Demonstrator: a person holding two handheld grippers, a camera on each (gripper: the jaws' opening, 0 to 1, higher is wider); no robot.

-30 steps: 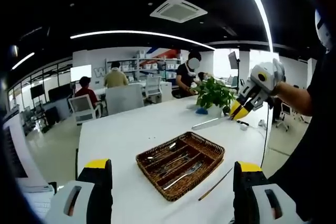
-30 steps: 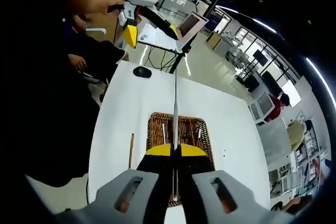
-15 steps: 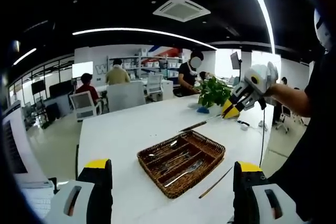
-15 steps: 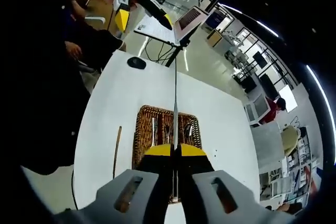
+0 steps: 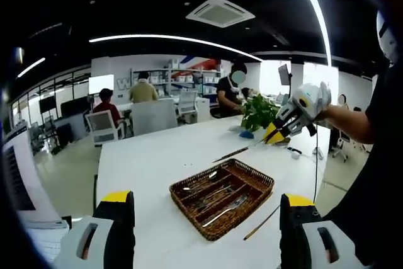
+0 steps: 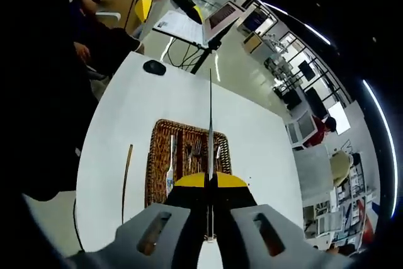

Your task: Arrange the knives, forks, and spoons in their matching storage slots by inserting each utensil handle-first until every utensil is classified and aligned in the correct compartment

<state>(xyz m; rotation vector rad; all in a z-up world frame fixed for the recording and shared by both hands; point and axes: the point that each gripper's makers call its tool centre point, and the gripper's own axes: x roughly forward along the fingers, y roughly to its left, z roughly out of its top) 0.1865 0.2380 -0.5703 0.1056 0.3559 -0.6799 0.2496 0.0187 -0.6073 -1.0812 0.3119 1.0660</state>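
Note:
A brown wicker tray (image 5: 258, 184) with long slots lies on the white table (image 5: 145, 155) and holds several metal utensils (image 5: 220, 194). My left gripper (image 5: 206, 218) is open, its yellow-tipped jaws wide apart on the near side of the tray. My right gripper (image 5: 276, 134) hovers beyond the tray, shut on a knife (image 5: 236, 152) that points over the tray's far edge. In the right gripper view, the right gripper (image 6: 210, 182) is shut on the knife (image 6: 210, 124), whose blade runs above the right-hand slots of the tray (image 6: 153, 174). A spoon (image 6: 171, 163) and a fork (image 6: 196, 149) lie inside.
A thin brown stick (image 5: 262, 221) lies on the table beside the tray (image 6: 126, 171). A black mouse (image 6: 153, 67) sits near the table's end, a laptop (image 6: 227, 22) beyond it. A potted plant (image 5: 258, 111) stands at the far side, with seated people and chairs behind.
My right gripper has carried the knife sideways across the tray, so the blade now lies over the right-hand slots instead of the middle. The left gripper stays open and nearly still.

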